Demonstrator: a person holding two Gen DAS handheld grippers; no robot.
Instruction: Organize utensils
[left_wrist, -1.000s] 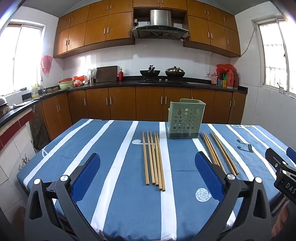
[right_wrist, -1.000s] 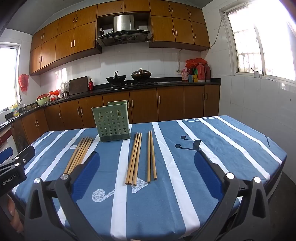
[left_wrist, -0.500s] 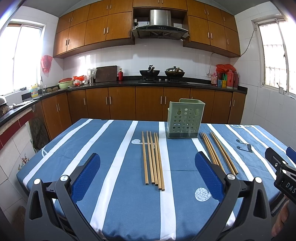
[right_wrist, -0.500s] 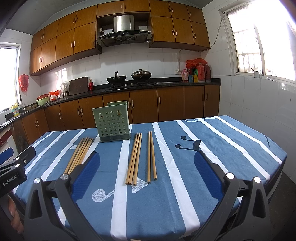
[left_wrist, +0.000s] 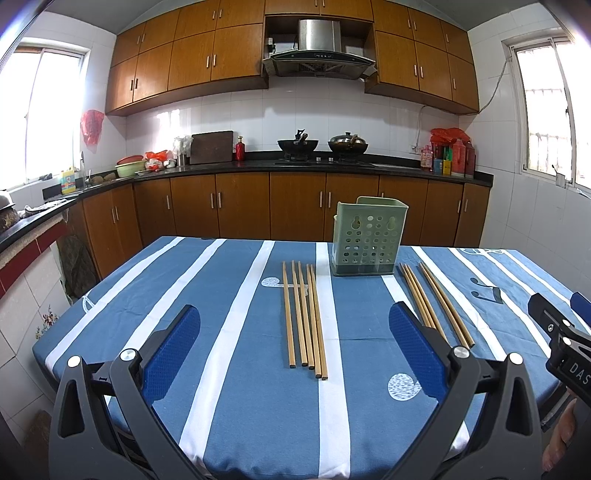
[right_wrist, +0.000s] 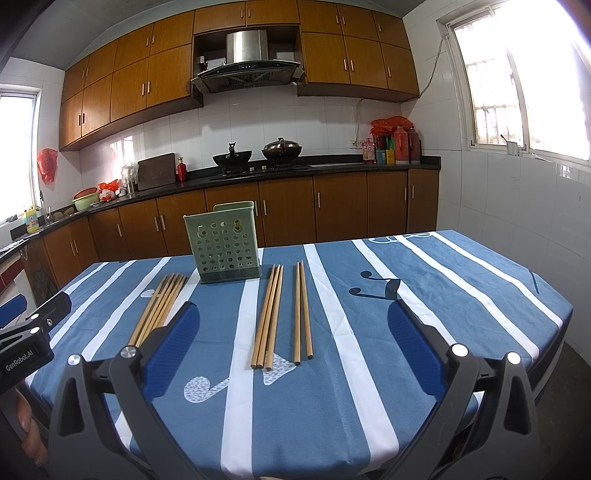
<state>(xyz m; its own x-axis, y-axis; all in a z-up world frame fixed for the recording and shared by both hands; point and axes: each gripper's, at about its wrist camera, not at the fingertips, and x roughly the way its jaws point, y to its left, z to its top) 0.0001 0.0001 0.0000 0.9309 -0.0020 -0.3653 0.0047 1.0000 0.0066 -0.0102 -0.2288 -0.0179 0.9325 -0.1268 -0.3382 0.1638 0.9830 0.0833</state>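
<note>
— How far along are we?
— Nothing sorted: chopsticks (left_wrist: 304, 314) flat on the tablecloth (left_wrist: 240, 406), left and right of the empty-looking holder (left_wrist: 365, 240). My left gripper (left_wrist: 295, 350) and right gripper (right_wrist: 291, 350) gape, grasping nothing.

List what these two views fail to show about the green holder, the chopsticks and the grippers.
- Green holder: its inside is hidden by its own perforated front wall in both views, so any contents cannot be told.
- Right-hand chopsticks: in the left wrist view the blue finger covers some near ends.
- Right gripper: cut off by the left wrist view's right edge.
</note>
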